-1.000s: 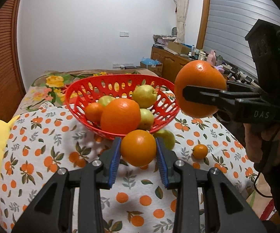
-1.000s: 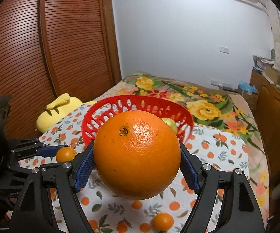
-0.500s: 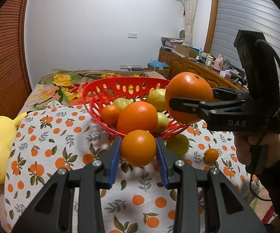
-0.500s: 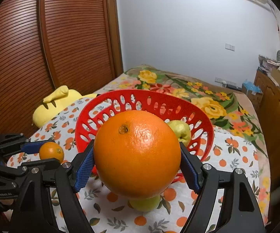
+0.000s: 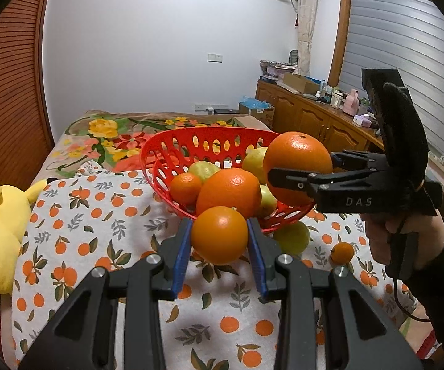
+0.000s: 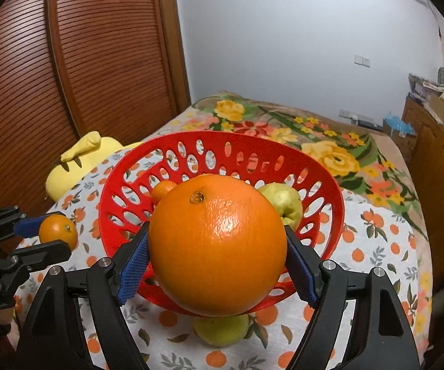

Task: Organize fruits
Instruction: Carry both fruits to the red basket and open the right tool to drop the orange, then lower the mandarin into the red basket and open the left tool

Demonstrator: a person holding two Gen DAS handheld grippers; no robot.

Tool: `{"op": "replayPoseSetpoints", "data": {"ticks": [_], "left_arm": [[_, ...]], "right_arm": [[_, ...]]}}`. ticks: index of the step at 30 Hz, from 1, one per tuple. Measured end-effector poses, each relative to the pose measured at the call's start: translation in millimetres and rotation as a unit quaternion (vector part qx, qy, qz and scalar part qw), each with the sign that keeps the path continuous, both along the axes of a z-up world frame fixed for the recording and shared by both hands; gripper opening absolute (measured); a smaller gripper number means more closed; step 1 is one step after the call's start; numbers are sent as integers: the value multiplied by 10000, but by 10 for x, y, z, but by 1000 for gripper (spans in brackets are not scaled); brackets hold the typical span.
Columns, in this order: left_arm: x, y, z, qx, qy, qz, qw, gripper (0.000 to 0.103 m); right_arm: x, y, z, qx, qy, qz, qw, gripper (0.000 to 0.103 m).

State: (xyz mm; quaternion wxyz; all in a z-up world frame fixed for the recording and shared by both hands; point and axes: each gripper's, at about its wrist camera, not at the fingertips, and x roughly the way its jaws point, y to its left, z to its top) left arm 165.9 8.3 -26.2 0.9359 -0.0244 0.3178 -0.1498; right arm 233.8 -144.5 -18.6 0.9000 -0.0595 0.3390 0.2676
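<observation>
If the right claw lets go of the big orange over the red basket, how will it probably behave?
The big orange is round, so it will probably roll. It looks heavy beside the fruit in the red basket, so it may nudge them. Its firm, glossy peel seems unlikely to be damaged.

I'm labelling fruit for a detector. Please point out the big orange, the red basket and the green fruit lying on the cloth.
big orange (image 6: pixel 217 246), right wrist view, front skin.
red basket (image 6: pixel 252 141), right wrist view, far rim.
green fruit (image 5: pixel 293 238), left wrist view, upper side.
</observation>
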Motion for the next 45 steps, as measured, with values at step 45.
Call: {"op": "replayPoseSetpoints", "data": {"ticks": [45], "left_arm": [[1584,-148,-136,344,631,219,9972,34]], "right_arm": [[23,-700,157,423,-324,-552,9971,91]]}}
